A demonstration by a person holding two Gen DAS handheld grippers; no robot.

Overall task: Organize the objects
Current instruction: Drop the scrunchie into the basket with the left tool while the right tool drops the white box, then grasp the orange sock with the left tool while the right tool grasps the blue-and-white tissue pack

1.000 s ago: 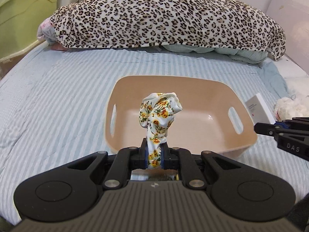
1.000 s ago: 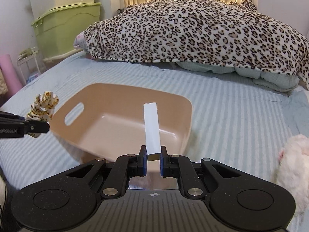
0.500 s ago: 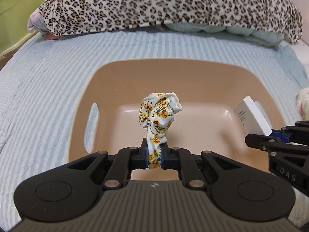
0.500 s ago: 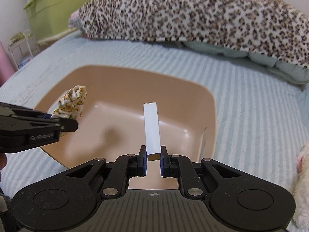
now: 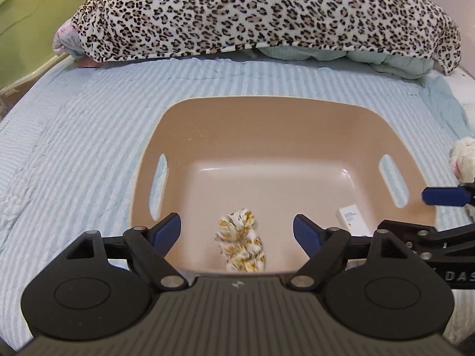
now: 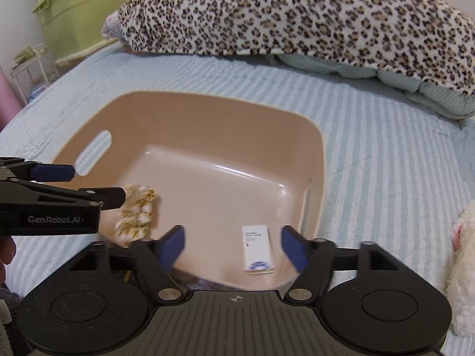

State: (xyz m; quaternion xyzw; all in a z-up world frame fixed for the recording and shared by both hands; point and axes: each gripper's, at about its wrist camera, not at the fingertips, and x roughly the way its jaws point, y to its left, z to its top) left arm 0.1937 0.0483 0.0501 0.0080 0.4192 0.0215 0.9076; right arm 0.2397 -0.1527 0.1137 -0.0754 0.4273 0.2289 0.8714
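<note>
A tan plastic basin (image 5: 267, 112) (image 6: 190, 109) sits on the striped bed. A floral scrunchie (image 5: 241, 244) lies inside it near the front wall; it also shows in the right wrist view (image 6: 135, 212). A small white box (image 6: 257, 249) lies in the basin's front right corner, also seen in the left wrist view (image 5: 353, 219). My left gripper (image 5: 237, 233) is open and empty above the scrunchie. My right gripper (image 6: 231, 244) is open and empty above the box.
A leopard-print blanket (image 5: 261, 14) is heaped at the far end of the bed. A white plush toy (image 6: 463, 255) lies at the right, next to the basin. A green storage bin (image 6: 86, 9) stands off the bed at the left.
Both grippers have opened. The scrunchie dropped from the left one and the white box from the right one; both now lie in the basin.
</note>
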